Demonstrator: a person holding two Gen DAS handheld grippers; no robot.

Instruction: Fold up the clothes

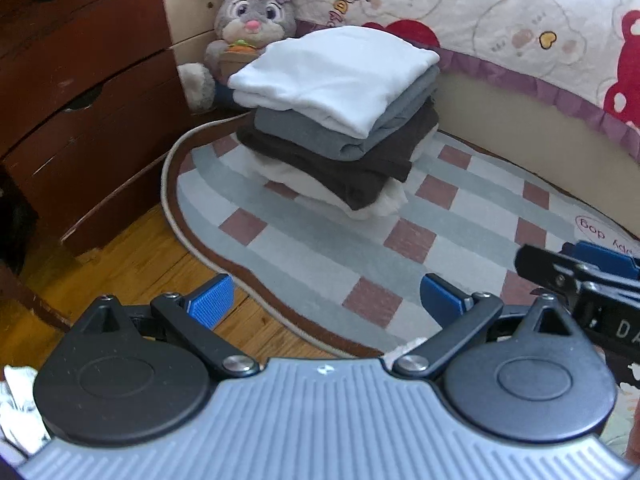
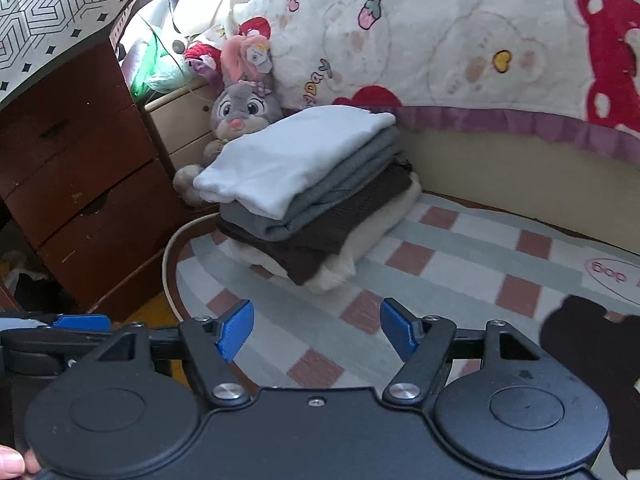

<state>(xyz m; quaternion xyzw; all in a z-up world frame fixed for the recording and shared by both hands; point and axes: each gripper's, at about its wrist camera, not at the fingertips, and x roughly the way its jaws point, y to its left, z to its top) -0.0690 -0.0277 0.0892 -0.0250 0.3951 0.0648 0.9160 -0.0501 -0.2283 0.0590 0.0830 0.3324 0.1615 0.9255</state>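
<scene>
While the stack of folded clothes [image 1: 336, 120] is sitting on the checked rug [image 1: 440, 216] beside the bed, we are holding the left claw [image 1: 326, 300] and right claw [image 2: 316, 330] released, grasping nothing.

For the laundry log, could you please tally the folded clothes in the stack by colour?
White: 1, the top garment
Grey: 1, the second garment
Dark brown: 1, the third garment
Cream: 1, the bottom garment
Total: 4 folded garments
</scene>
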